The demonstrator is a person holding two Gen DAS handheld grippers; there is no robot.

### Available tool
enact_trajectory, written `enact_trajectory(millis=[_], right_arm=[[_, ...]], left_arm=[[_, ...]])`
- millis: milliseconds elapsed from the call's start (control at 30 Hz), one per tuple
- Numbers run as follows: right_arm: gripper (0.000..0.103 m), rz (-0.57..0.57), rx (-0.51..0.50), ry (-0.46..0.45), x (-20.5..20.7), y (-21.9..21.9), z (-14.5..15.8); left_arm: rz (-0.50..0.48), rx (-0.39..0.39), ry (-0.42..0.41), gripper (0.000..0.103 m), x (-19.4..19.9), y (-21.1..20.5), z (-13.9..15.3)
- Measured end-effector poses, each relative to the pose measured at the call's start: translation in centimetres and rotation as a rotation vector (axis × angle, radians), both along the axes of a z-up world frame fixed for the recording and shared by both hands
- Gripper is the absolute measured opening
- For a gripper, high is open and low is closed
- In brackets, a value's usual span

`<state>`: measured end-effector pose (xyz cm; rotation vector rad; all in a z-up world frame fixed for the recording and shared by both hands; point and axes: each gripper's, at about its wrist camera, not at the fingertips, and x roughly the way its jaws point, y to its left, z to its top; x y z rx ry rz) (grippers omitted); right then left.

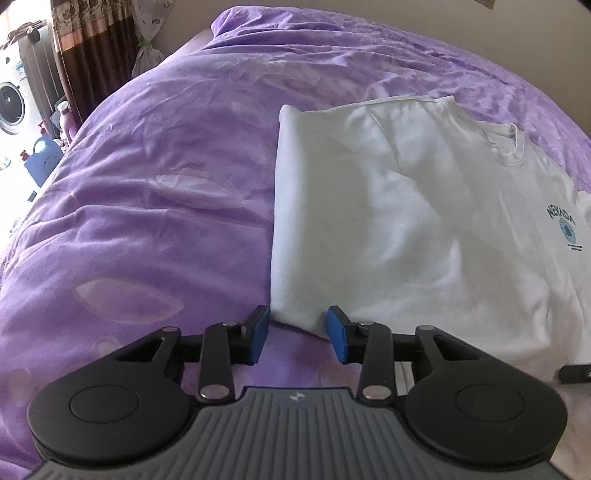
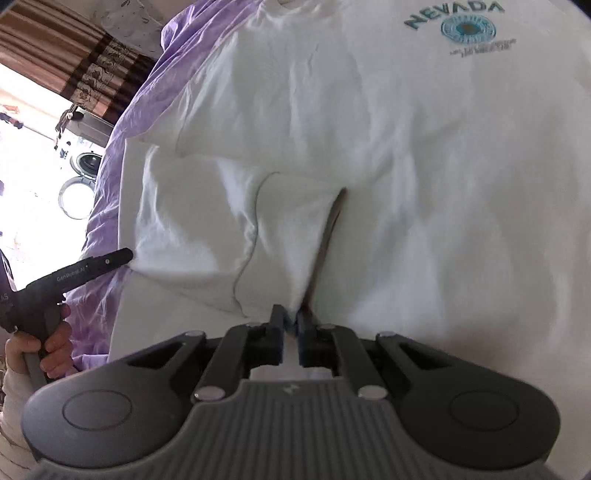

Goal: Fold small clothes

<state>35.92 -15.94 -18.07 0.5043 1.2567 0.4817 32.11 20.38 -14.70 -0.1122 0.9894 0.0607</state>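
Note:
A white T-shirt (image 1: 406,206) with a teal "NEVADA" print (image 1: 563,225) lies on a purple bedspread (image 1: 147,184), its left side folded over. My left gripper (image 1: 298,334) is open, its blue pads (image 1: 260,332) on either side of the shirt's near left corner. In the right wrist view my right gripper (image 2: 291,325) is shut on a pinched ridge of the white T-shirt (image 2: 406,166), lifting the cloth. The print (image 2: 465,26) shows at the top. The left gripper's finger (image 2: 107,260) touches the shirt's left edge.
A washing machine (image 1: 11,107) and blue detergent bottles (image 1: 44,155) stand on the floor left of the bed. Brown curtains (image 1: 92,48) hang behind. A hand (image 2: 51,350) holds the left gripper's handle.

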Motion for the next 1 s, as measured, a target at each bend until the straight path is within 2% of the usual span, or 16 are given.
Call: enact_trajectory(millis=[67,100,133,267,367,400,467,500,567,700,833,933,1000], right_arm=[[0.026,-0.042,0.002,-0.029,0.2,-0.9,1.0],[0.038,-0.068,0.007,-0.040,0.4,-1.4,1.2],[0.043,-0.094,0.020,-0.040,0.9,-1.8,1.2],[0.043,-0.205,0.121,0.059,3.3,-3.4,-1.2],[0.042,-0.224,0.159,0.102,4.6,-2.8,-3.0],[0.041,-0.221,0.181,0.099,4.6,-2.6,-3.2],[0.024,-0.205,0.206,0.090,4.5,-2.3,-3.2],[0.005,-0.197,0.215,0.092,4.5,-2.1,-3.2],[0.002,-0.196,0.208,0.056,4.4,-1.7,-2.4],[0.001,-0.119,0.147,-0.083,5.4,-0.2,3.3],[0.000,0.022,0.059,-0.301,9.1,3.4,13.4],[0.000,0.054,0.039,-0.445,11.7,4.7,20.7],[0.000,0.045,0.023,-0.543,12.7,4.9,24.7]], left_arm=[[-0.002,-0.013,-0.014,0.045,-0.2,0.2,0.4],[-0.002,-0.023,-0.024,0.045,-0.2,0.2,0.7],[-0.001,-0.035,-0.037,0.045,-0.2,0.3,1.0],[0.010,-0.064,-0.078,0.045,-0.3,0.4,2.3],[0.009,-0.064,-0.082,0.045,-0.1,0.6,2.7],[0.013,-0.061,-0.082,0.045,-0.1,0.6,2.7],[0.021,-0.058,-0.084,0.045,0.0,0.7,2.7],[0.030,-0.057,-0.086,0.045,0.1,0.8,2.7],[0.045,-0.058,-0.098,0.045,0.2,1.1,2.8],[0.092,-0.081,-0.134,0.043,0.9,2.1,3.7],[0.156,-0.123,-0.154,0.036,2.2,3.2,4.8],[0.185,-0.160,-0.179,0.036,3.0,3.5,5.9],[0.160,-0.192,-0.194,0.036,3.6,3.3,6.4]])
